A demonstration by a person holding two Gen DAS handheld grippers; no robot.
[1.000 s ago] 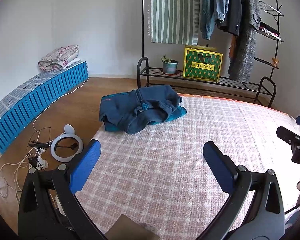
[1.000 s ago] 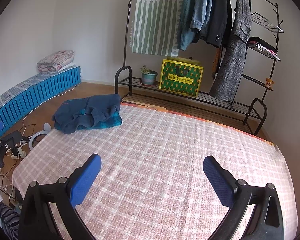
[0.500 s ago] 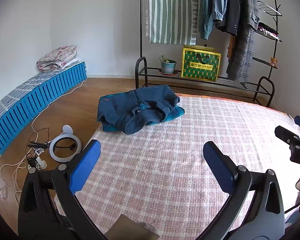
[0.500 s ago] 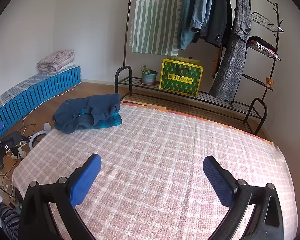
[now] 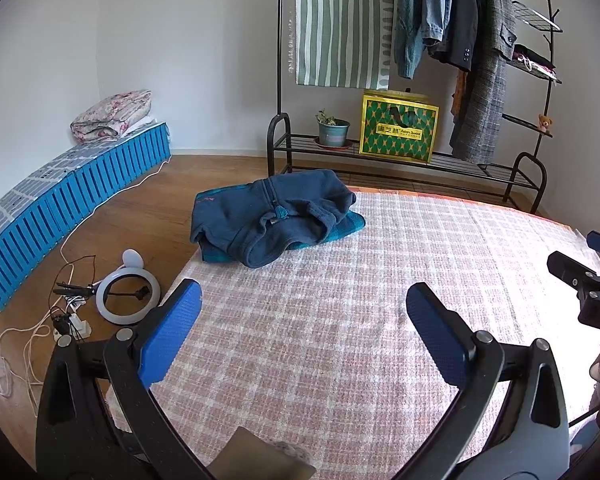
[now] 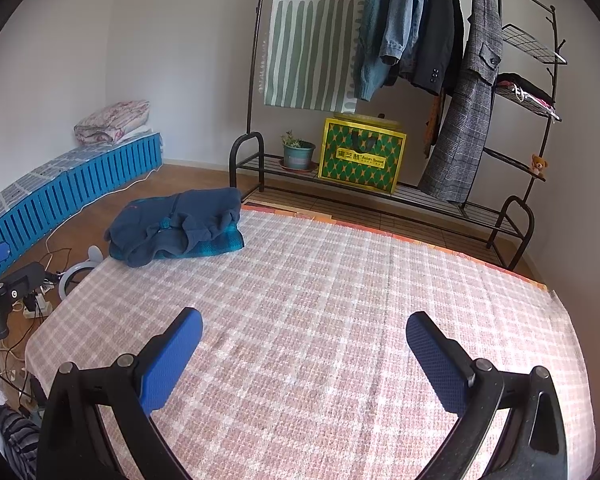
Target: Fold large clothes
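Item: dark blue fleece jacket (image 5: pixel 274 216), soft and rumpled, lying bunched on a teal folded cloth at the far left corner of the checked woven blanket (image 5: pixel 360 320), its long axis running left to right. I am holding my left gripper (image 5: pixel 304 312) nearer to it; my right gripper (image 6: pixel 304 340) is hovering well apart. Both jaws are standing wide, gripping nothing.
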